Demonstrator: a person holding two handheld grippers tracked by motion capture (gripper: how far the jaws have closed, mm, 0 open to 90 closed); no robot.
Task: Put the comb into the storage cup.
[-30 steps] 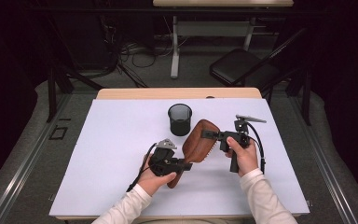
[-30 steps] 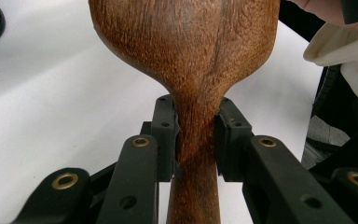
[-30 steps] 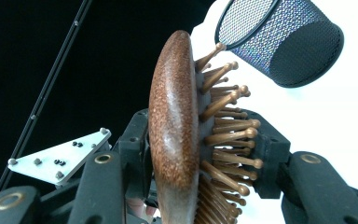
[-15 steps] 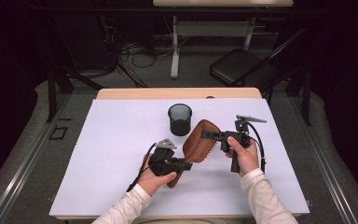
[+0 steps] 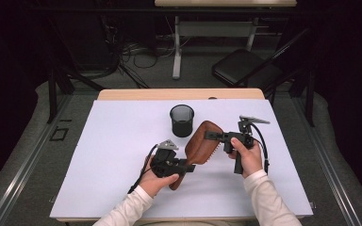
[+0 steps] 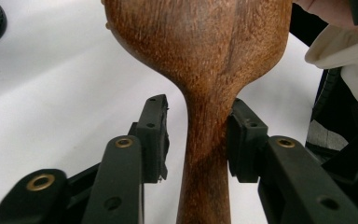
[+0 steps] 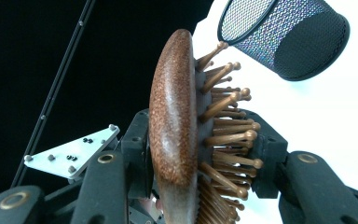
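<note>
A brown wooden hairbrush [image 5: 201, 141] is held above the white table cover, tilted, its bristles facing right. My right gripper [image 5: 210, 136] is shut on its head, one pad on the wooden back [image 7: 175, 116] and the other against the bristle pins. My left gripper [image 5: 189, 167] is around the handle [image 6: 204, 154]. Its jaws have just been opening: one pad stands clear of the handle, the other lies along it.
A black mesh cup [image 5: 182, 120] stands upright just behind the brush, near the table's middle. The white cover [image 5: 99, 155] spreads wide to the left and front. A folding chair [image 5: 245, 70] and cables lie on the floor beyond the table.
</note>
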